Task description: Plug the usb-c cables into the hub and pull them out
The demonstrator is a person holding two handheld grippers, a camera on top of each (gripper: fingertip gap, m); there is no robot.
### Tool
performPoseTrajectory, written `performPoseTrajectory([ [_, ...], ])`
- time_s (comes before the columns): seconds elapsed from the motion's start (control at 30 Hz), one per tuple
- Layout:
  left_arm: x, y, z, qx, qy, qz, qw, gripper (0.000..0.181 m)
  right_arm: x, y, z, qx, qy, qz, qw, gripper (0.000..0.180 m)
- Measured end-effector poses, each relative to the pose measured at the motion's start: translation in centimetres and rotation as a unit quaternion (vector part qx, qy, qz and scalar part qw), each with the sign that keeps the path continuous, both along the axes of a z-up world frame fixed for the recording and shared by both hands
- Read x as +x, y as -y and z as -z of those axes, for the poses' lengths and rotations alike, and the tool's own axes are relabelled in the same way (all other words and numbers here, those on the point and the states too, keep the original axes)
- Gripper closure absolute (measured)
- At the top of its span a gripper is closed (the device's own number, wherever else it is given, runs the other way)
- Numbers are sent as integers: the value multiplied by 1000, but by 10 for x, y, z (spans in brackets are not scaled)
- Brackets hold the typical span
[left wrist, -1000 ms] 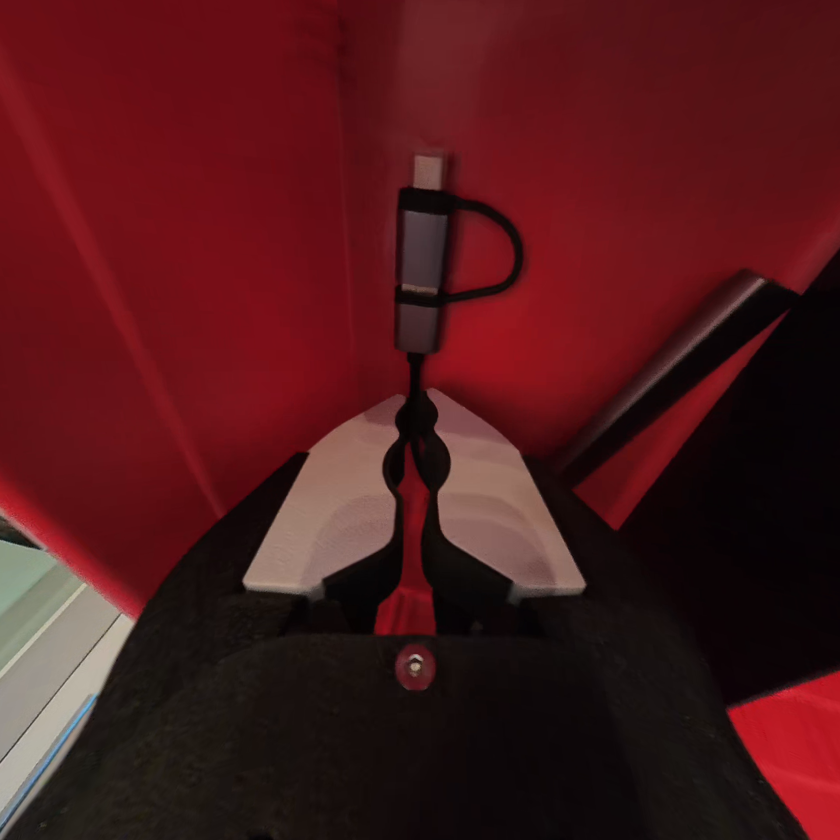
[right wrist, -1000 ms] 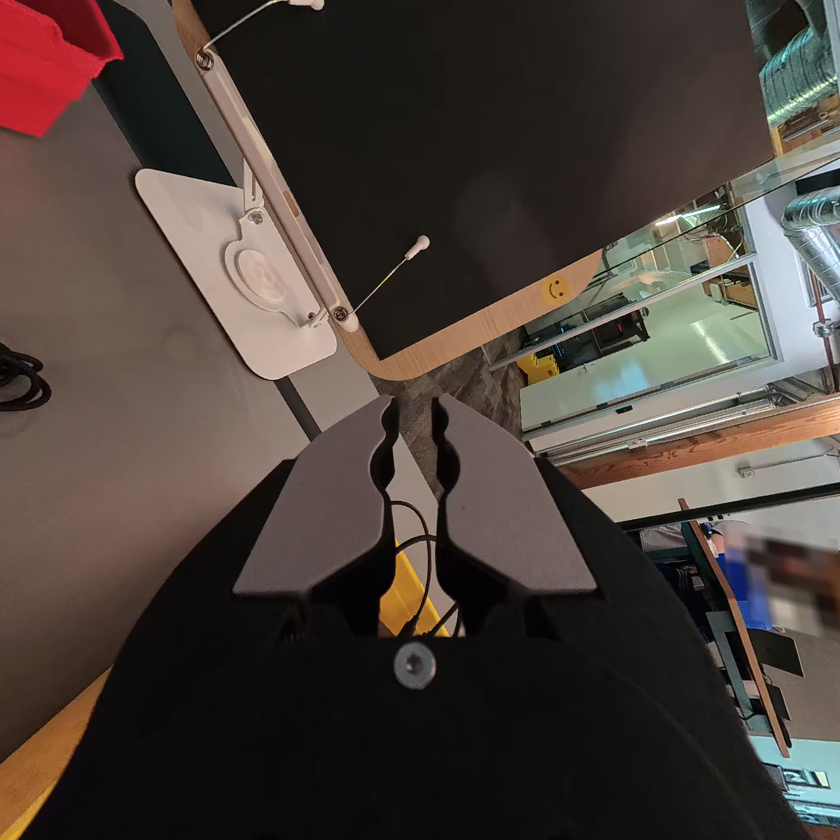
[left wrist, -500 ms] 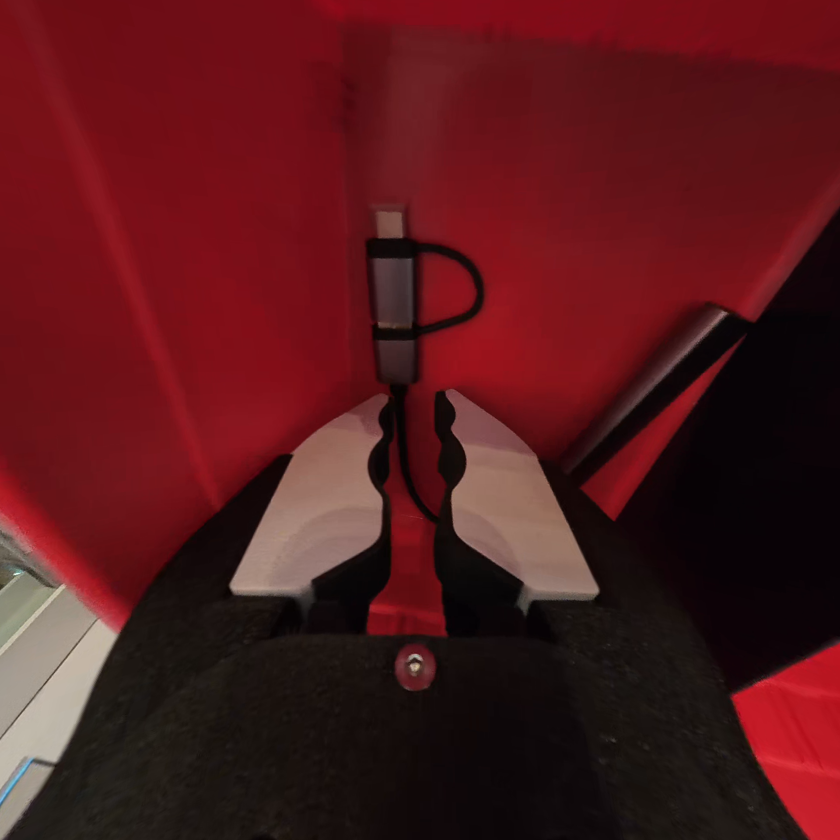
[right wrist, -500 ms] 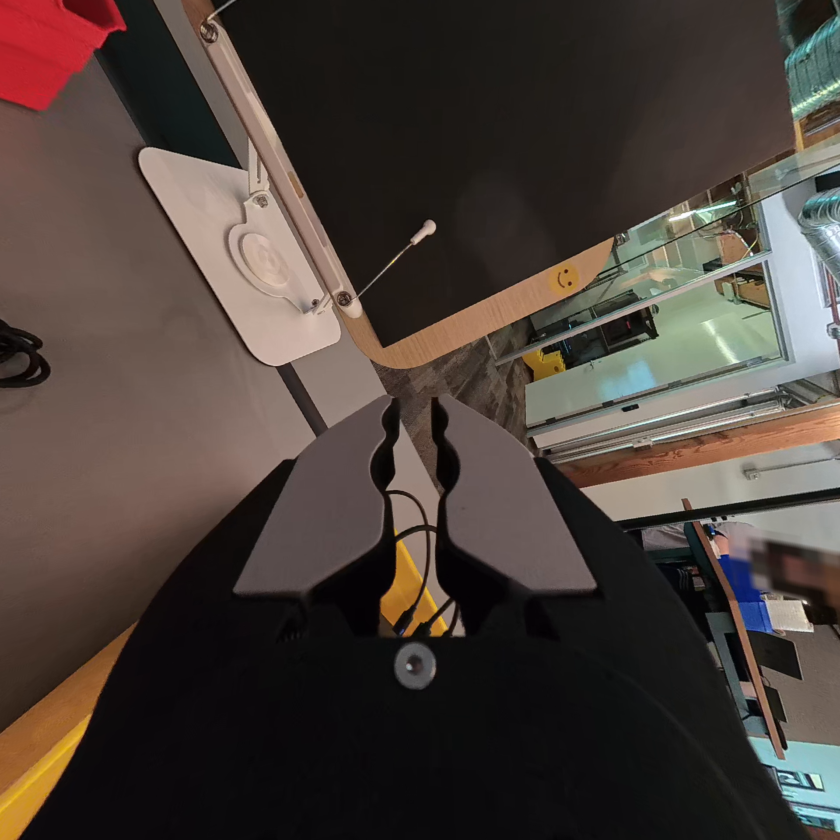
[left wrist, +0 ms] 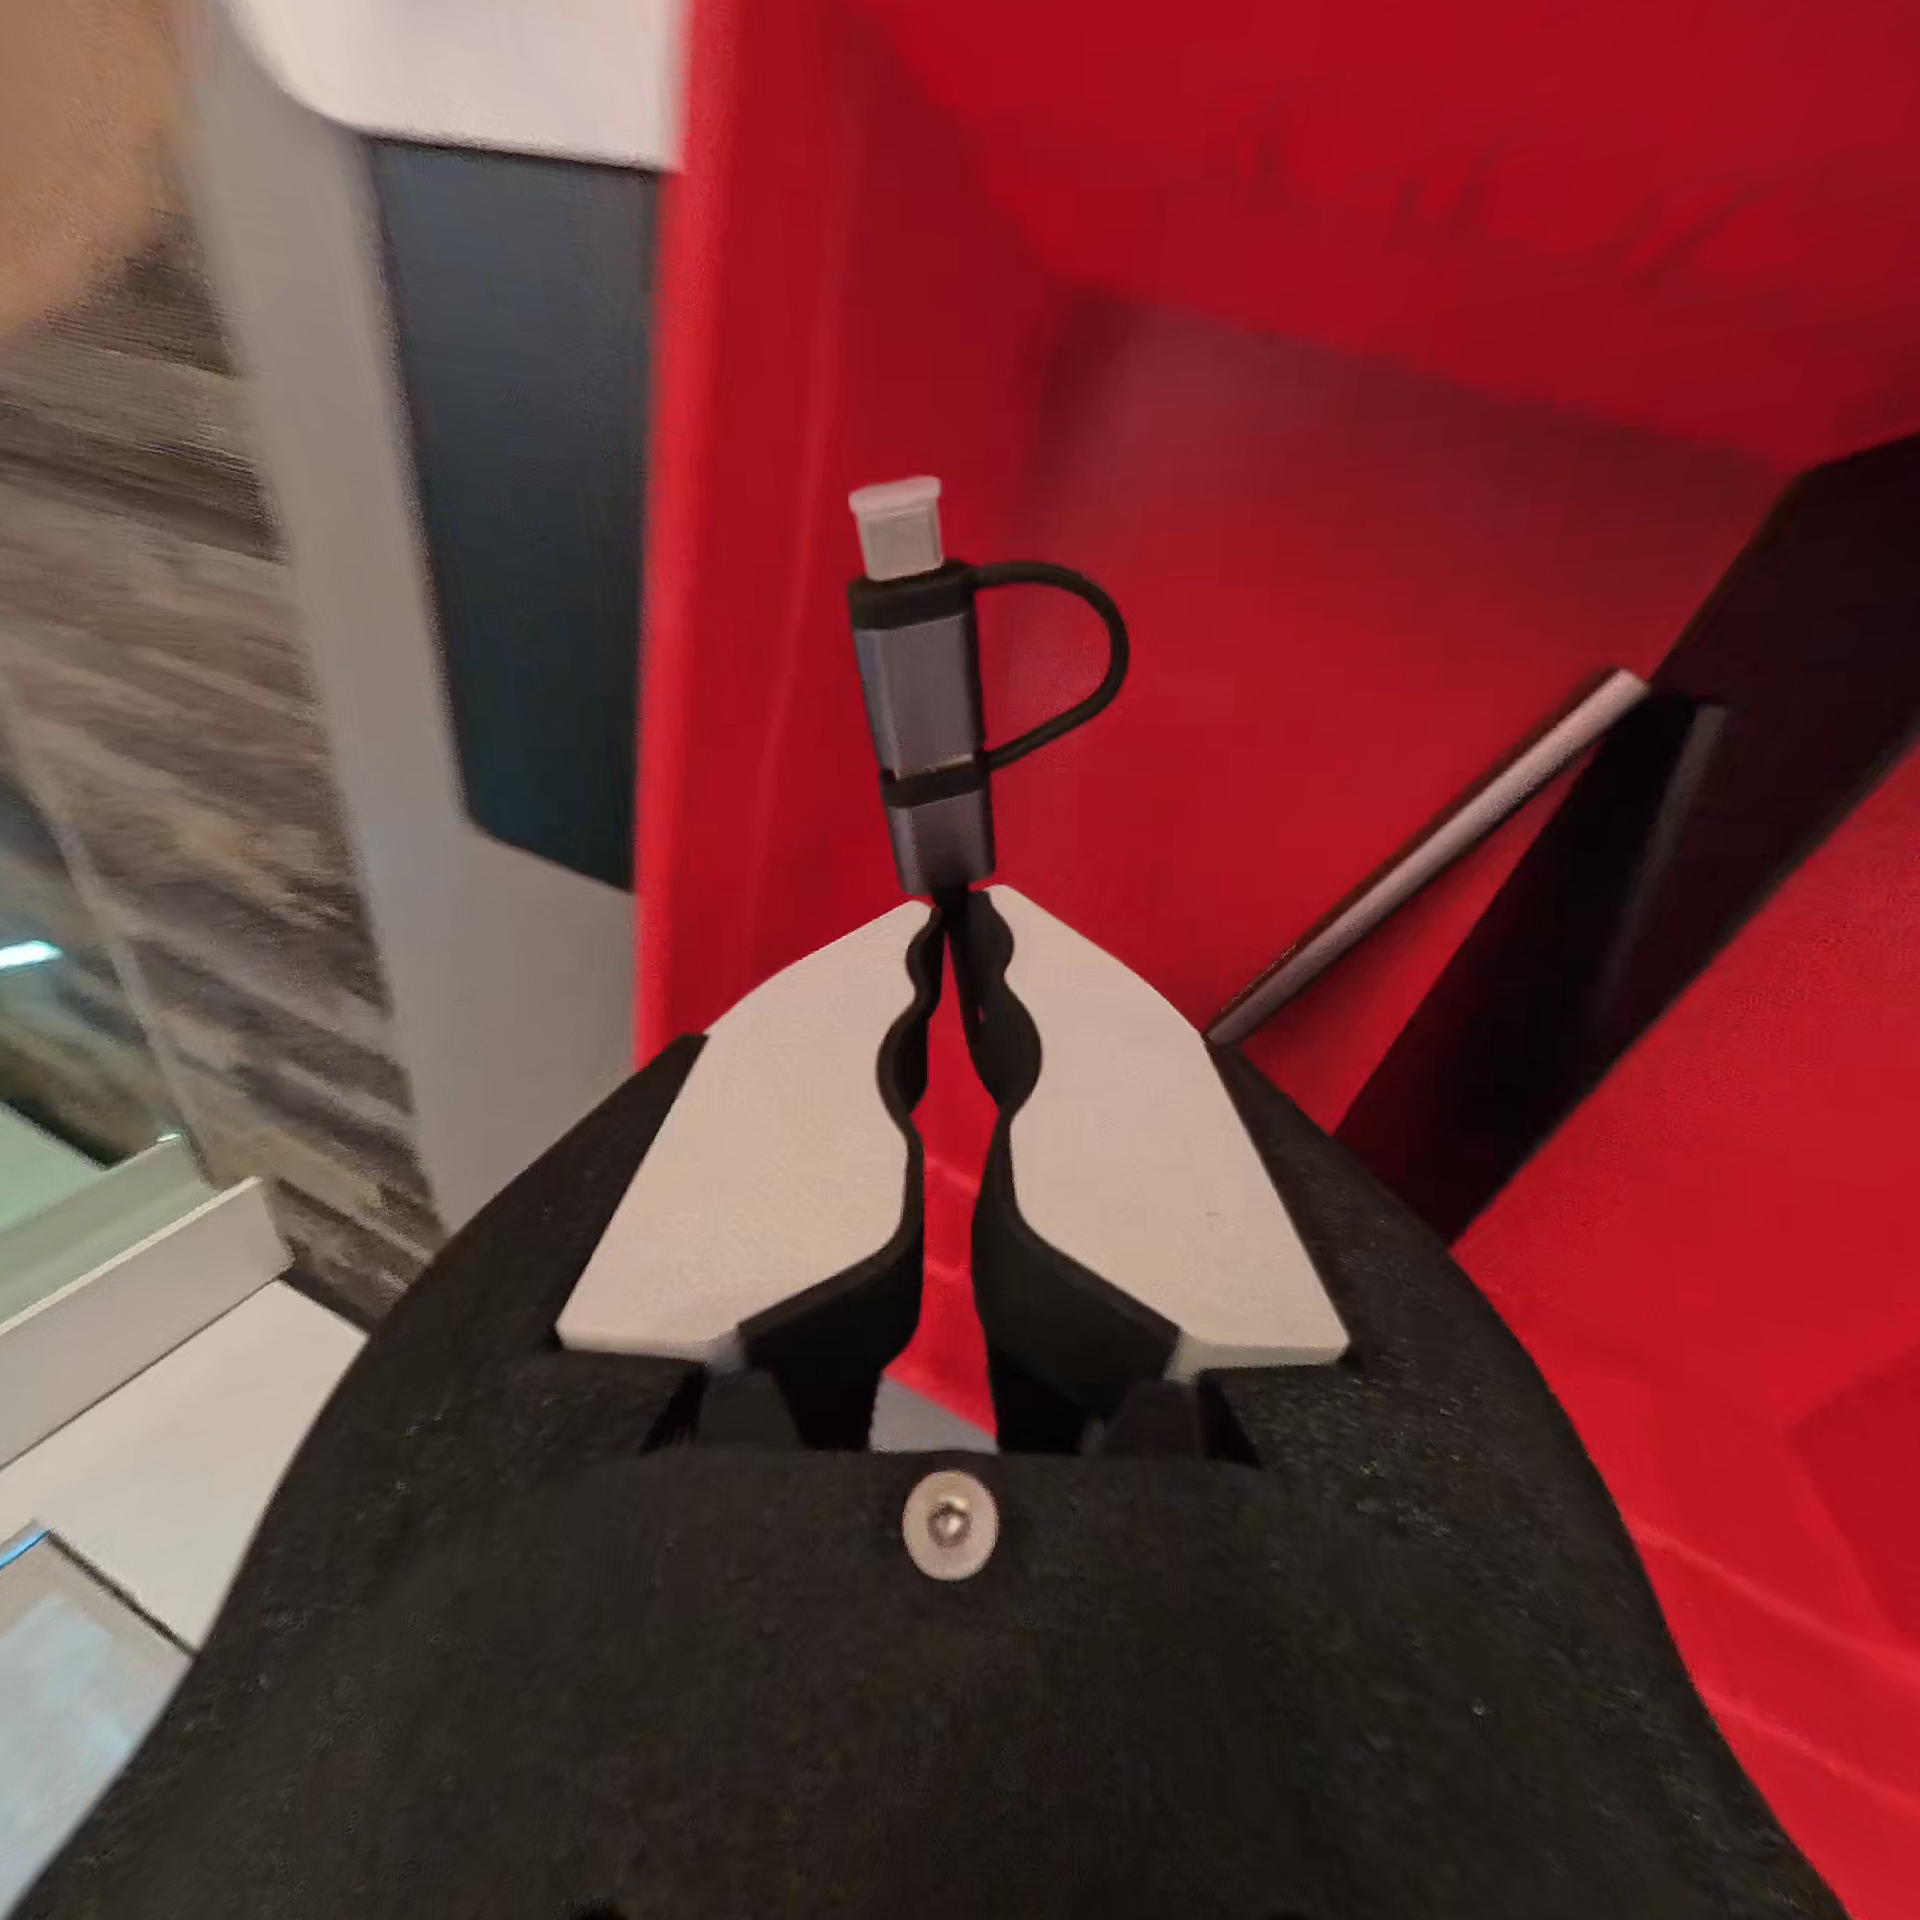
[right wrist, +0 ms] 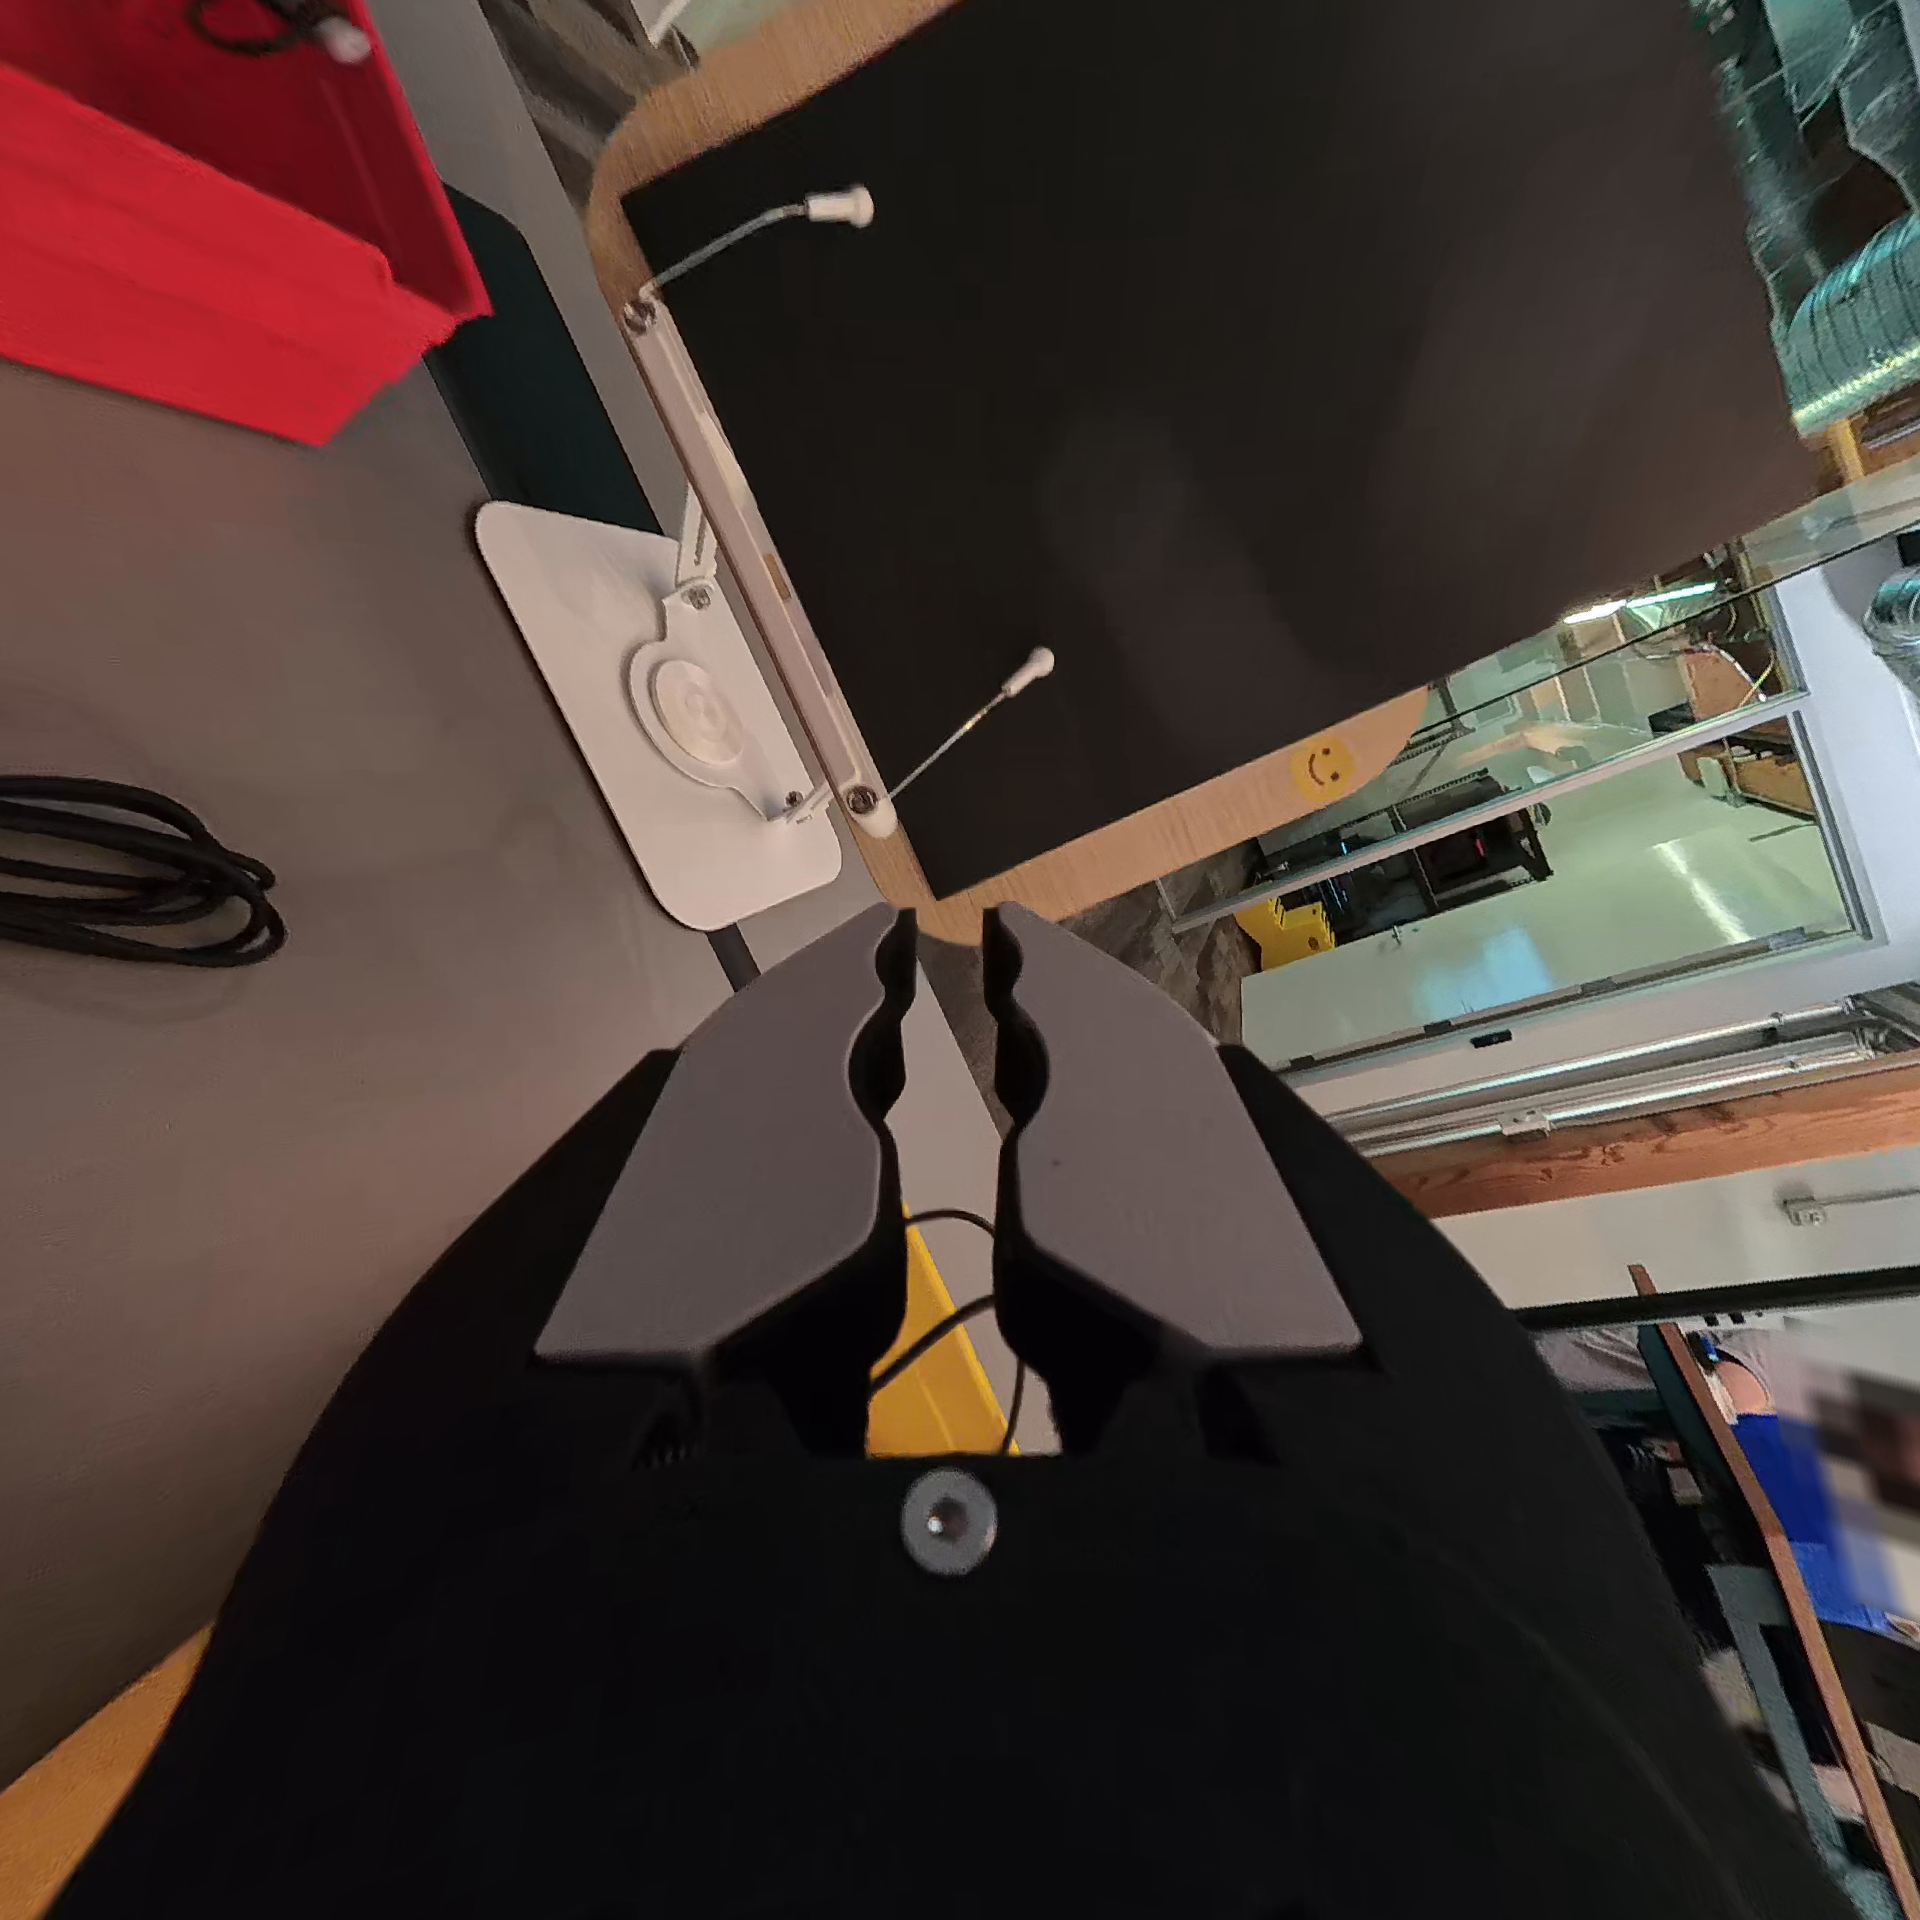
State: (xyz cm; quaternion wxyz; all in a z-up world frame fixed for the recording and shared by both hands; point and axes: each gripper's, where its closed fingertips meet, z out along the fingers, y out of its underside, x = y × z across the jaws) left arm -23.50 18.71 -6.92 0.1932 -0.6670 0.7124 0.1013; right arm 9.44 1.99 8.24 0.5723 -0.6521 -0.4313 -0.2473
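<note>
My left gripper (left wrist: 961, 920) is shut on a thin black cable just below its grey plug (left wrist: 925, 727). The plug stands upright past the fingertips, with a silver tip and a black tether loop. It is held inside a red bin (left wrist: 1403, 468). A grey slab, the hub (left wrist: 1455, 831), leans in the bin's right corner, apart from the plug. My right gripper (right wrist: 948, 930) is open by a narrow gap and holds nothing, above the grey table's (right wrist: 260, 1091) edge.
In the right wrist view the red bin (right wrist: 187, 260) is at the upper left. A coiled black cable (right wrist: 135, 873) lies on the table. A white base plate (right wrist: 644, 707) carries a black panel (right wrist: 1195, 416). A yellow bin (right wrist: 925, 1382) with thin wires sits below. Left tips to right tips: about 40 centimeters.
My left gripper opened around the cable half a second ago and has shut on it again, raising the plug; the bin's left wall edge now shows. My right gripper shifted, bringing the coil and bin further into view.
</note>
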Motion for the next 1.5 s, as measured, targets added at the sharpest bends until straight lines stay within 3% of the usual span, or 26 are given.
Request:
performPoseTrajectory([
  [0.23,18,39,-96,125,137,-19,982,177,-68,9,1,-25,-156,-139,978,166],
  [0.43,45,80,-149,210,170,14,963,177,-142,34,8,-109,-350,-307,878,164],
  [0.57,60,104,-184,239,177,34,954,177,-157,34,15,-130,-379,-313,861,157],
  [0.77,101,146,-223,272,161,81,945,177,-153,53,-32,-35,-403,-300,864,141],
  [0.97,156,186,-224,294,121,141,938,177,-131,66,-68,-13,-500,-312,808,143],
  [1.13,197,210,-205,288,104,180,935,177,-103,58,-76,-23,-547,-288,786,143],
  [1.23,212,214,-192,266,114,180,940,178,-97,58,-72,-45,-536,-309,784,170],
  [1.27,216,213,-188,260,120,176,942,177,-95,57,-70,-59,-536,-313,782,170],
  [1.4,213,208,-171,212,196,113,951,173,-87,48,-59,-104,-528,-311,784,170],
  [1.5,196,214,-154,125,311,42,941,141,-87,53,-61,-120,-517,-329,781,170],
])
